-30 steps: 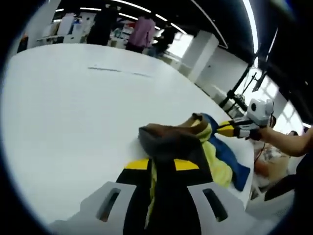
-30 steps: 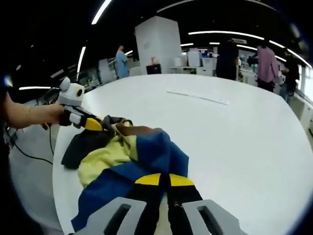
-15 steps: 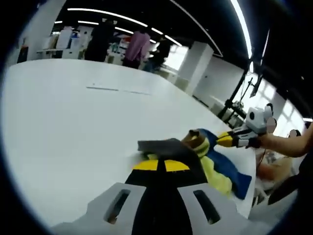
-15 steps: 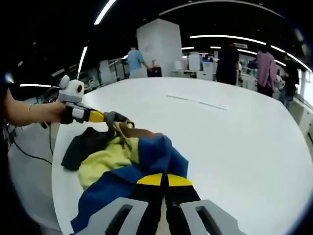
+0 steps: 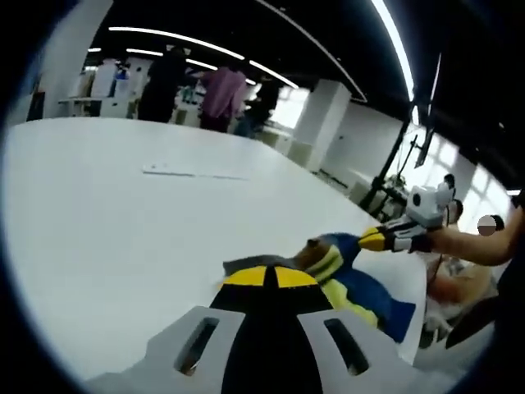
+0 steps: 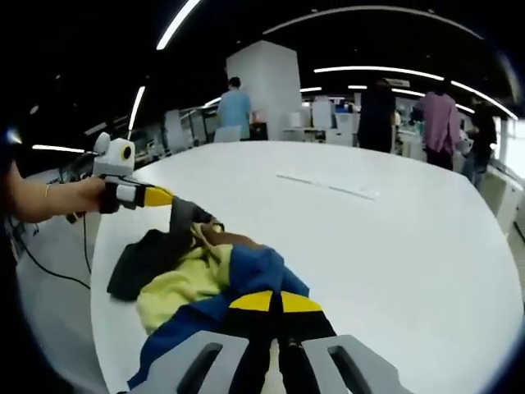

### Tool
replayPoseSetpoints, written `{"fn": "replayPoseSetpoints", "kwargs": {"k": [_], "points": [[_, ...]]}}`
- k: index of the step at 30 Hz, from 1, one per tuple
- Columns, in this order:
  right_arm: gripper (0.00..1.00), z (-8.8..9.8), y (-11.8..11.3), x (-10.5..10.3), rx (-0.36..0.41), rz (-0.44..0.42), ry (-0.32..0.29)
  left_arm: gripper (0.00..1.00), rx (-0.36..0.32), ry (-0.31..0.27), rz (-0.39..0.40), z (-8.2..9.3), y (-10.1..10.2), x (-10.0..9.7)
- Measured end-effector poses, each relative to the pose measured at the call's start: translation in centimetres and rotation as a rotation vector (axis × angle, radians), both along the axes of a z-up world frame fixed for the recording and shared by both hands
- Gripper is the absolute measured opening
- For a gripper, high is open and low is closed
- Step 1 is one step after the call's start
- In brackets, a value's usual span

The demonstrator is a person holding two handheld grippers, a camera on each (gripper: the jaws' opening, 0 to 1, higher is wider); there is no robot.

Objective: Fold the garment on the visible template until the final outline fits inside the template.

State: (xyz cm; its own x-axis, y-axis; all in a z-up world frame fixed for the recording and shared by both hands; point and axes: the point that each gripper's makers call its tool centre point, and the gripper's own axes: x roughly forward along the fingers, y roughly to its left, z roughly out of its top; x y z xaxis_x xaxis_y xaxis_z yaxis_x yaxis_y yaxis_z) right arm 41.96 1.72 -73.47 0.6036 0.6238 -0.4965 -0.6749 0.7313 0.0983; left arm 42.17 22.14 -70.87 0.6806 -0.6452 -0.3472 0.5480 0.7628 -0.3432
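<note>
Open table ahead of our fingers, cloth heaped at the tips

Beyond the right gripper (image 6: 274, 302) the white table (image 6: 394, 246) lies bare apart from a thin strip (image 6: 328, 186) far ahead. The bunched garment (image 6: 205, 275) blocks the way between our tips and the left gripper (image 6: 160, 197); people (image 6: 440, 115) stand past the far edge.

Hidden and unclear parts of the folding scene

The left gripper (image 5: 264, 277) covers the near part of the garment (image 5: 353, 283) it pinches; the right gripper (image 6: 273, 302) likewise hides the cloth at its own closed tips. The template line (image 6: 328, 185) is too thin to trace, and the distant people (image 6: 440, 121) are blurred.
</note>
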Motion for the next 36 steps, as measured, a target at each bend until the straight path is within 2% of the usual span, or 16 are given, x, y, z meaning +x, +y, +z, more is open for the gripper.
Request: {"fn": "replayPoseSetpoints", "kwargs": {"k": [5,14,23,28,36], "points": [[0.00,2.1,0.0,0.6,0.029,-0.015,-0.028,0.00,0.038,-0.039,-0.006,1.9,0.6,0.1],[0.00,5.1,-0.6,2.1,0.078,-0.067,-0.063,0.00,0.046,-0.093,0.027,5.2,2.4,1.3],[0.00,7.8,-2.7,5.1,0.105,-0.180,-0.083,0.00,0.059,-0.115,0.071,6.7,4.0,3.8],[0.00,8.1,-3.9,7.0,0.112,-0.247,-0.080,0.00,0.071,-0.123,0.098,6.4,4.3,5.5],[0.00,7.1,-5.0,10.3,0.108,-0.345,-0.073,0.00,0.117,-0.098,0.175,3.9,4.5,9.0]]}}
